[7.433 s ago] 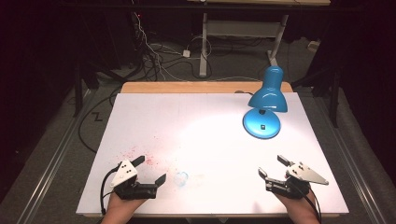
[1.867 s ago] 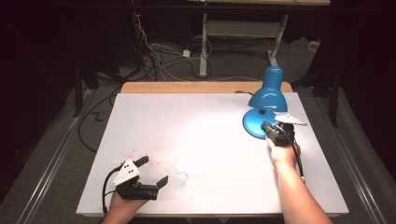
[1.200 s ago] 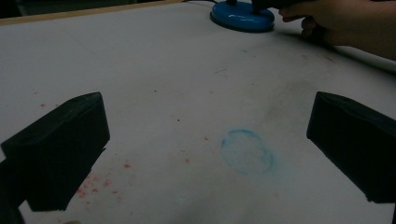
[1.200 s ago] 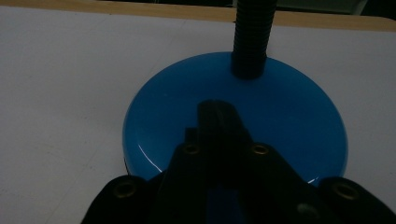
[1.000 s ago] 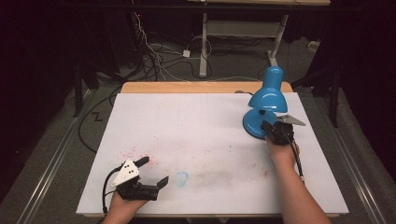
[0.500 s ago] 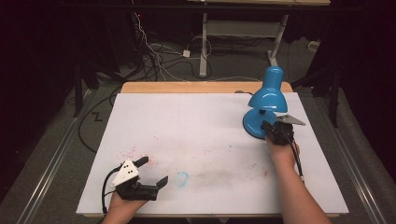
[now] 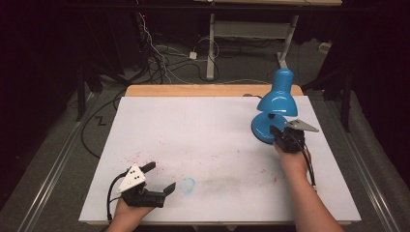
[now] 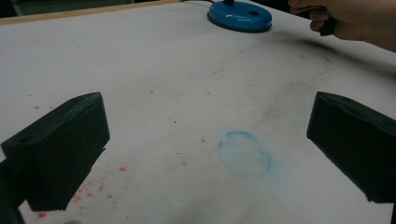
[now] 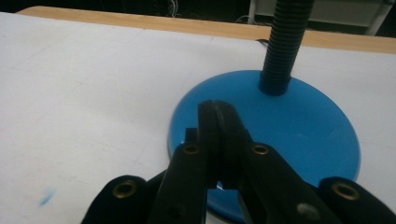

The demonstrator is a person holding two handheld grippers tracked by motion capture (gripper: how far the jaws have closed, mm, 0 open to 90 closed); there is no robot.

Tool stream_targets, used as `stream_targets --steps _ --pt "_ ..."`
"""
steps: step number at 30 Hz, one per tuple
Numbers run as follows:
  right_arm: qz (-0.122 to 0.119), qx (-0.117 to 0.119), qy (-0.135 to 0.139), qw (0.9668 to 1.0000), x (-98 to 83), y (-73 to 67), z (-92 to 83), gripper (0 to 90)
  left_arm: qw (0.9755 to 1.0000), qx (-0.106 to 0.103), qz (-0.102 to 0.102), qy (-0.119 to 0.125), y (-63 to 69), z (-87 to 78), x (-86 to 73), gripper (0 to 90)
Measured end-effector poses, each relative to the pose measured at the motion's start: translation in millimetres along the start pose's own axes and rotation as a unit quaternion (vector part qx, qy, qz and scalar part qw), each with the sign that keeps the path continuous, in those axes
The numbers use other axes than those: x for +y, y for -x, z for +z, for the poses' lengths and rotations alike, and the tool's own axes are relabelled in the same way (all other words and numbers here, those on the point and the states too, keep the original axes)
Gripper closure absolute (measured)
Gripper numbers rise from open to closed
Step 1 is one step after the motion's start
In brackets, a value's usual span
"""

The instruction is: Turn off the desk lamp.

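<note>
Compared with a couple of seconds back, the table (image 7: 203,121) is looking dimmer: the bright pool of light that was lying on the white sheet under the blue lamp (image 7: 276,99) is gone, and since half a second ago nothing else is shifting. The right gripper (image 7: 279,134) is staying at the near edge of the lamp base (image 9: 299,126), its jaws pressed together with nothing between them, their tips resting over the blue disc just in front of the ribbed neck (image 9: 284,42). The person's right forearm is reaching forward from the bottom edge, the hand wrapped around the tool. The left gripper (image 7: 160,177) is lying low near the front left of the table, jaws spread wide and holding nothing, pointing toward a faint blue smudge (image 8: 244,153) on the sheet.
</note>
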State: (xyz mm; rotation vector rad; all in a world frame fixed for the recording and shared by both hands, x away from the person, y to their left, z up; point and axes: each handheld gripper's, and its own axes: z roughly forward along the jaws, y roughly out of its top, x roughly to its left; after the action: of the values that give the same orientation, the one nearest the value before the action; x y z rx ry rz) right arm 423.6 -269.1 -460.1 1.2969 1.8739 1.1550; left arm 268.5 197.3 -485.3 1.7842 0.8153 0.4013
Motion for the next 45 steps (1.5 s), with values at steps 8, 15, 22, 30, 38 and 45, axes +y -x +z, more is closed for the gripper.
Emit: stream_targets --steps 8,15,22,30,38,45 --pt "-0.01 0.016 0.011 0.9998 0.7 -8.6 -18.7 90.0 1.0 0.002 -0.002 0.003 0.0 -2.0 0.3 0.0" --pt "-0.016 0.03 0.019 0.9992 -3.7 -17.9 -35.0 90.0 1.0 0.003 -0.002 0.002 -0.3 -1.6 0.4 0.0" --pt "-0.021 0.049 0.018 0.9984 -15.9 -28.4 -44.8 90.0 1.0 0.004 -0.002 0.001 -0.6 -2.0 0.1 0.0" --pt "-0.028 0.07 0.014 0.997 -34.7 -41.1 -59.3 90.0 1.0 0.004 0.0 0.002 -1.0 -2.4 0.5 0.0" --pt "-0.031 0.09 0.012 0.9954 -57.7 -48.2 -84.9 90.0 1.0 0.003 0.0 0.001 -1.7 -2.6 0.3 0.0" --pt "-0.029 0.096 0.017 0.9948 -77.8 -49.0 -103.1 90.0 1.0 0.002 0.001 0.001 -1.3 -1.9 0.9 0.0"
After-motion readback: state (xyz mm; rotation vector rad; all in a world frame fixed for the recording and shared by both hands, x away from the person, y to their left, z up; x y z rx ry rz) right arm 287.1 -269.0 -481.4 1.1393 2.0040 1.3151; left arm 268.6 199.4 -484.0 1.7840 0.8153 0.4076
